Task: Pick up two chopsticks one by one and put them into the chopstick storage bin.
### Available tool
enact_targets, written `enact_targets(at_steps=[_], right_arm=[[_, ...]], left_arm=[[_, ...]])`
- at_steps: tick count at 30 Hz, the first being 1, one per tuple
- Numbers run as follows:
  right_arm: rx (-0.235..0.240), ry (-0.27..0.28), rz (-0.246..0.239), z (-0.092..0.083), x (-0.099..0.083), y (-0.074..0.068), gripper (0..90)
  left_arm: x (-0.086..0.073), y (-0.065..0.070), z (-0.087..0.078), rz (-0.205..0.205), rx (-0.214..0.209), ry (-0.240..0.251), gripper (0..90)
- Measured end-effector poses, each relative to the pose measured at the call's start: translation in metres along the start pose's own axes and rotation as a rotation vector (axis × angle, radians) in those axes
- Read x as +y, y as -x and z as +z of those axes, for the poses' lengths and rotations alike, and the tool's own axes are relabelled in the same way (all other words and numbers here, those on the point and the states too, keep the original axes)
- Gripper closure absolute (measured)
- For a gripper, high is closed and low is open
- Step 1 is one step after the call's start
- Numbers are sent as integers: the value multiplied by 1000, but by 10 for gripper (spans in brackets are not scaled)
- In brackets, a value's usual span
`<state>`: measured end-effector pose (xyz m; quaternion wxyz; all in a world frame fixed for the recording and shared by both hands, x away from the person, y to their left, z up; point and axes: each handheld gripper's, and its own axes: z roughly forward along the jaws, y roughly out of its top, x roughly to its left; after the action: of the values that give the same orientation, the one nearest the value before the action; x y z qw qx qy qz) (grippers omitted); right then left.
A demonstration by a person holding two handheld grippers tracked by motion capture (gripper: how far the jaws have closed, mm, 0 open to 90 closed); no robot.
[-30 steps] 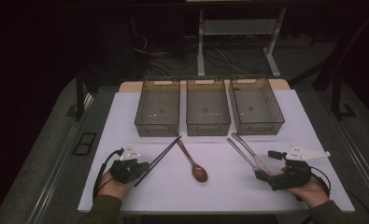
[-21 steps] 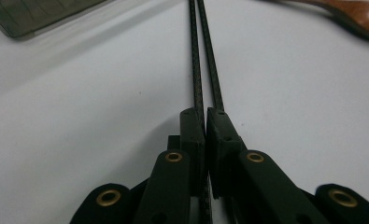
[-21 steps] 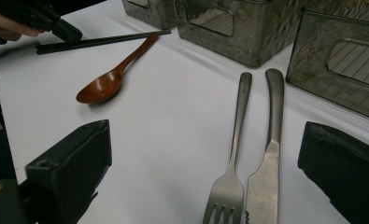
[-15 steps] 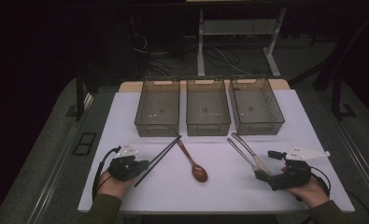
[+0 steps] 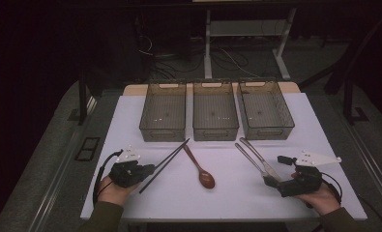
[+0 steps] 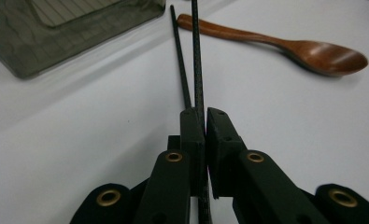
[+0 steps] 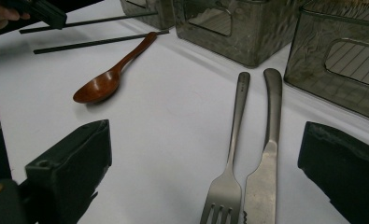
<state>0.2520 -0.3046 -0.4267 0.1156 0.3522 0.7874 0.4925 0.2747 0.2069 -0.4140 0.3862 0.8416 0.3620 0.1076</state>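
One chopstick (image 6: 195, 56) clamped in left tongs (image 6: 204, 128) | second perhaps loose alongside

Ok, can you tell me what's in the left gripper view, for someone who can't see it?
The left gripper is shut on one of two black chopsticks on a white table. A wooden spoon lies right, a clear bin top left.

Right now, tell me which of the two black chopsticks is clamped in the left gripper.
The right-hand chopstick in the left gripper view: it runs down between the shut left gripper pads. The other chopstick ends against the outside of the left pad.
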Motion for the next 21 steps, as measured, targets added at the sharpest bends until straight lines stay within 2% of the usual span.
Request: enact_targets(at_steps=[5,11,16,21], right_arm=[[-7,-2,-22,3,-1,0,21],[-21,7,-10,10,0,6,21],[-12,6,7,12,-1,6,21],[2,7,21,12,-1,4,21]], left_arm=[[4,2,-4,11,3,18,852],[7,2,-6,13,-12,33,852],[11,4,-6,21,-22,40,852],[16,5,-7,12,-31,59,852]])
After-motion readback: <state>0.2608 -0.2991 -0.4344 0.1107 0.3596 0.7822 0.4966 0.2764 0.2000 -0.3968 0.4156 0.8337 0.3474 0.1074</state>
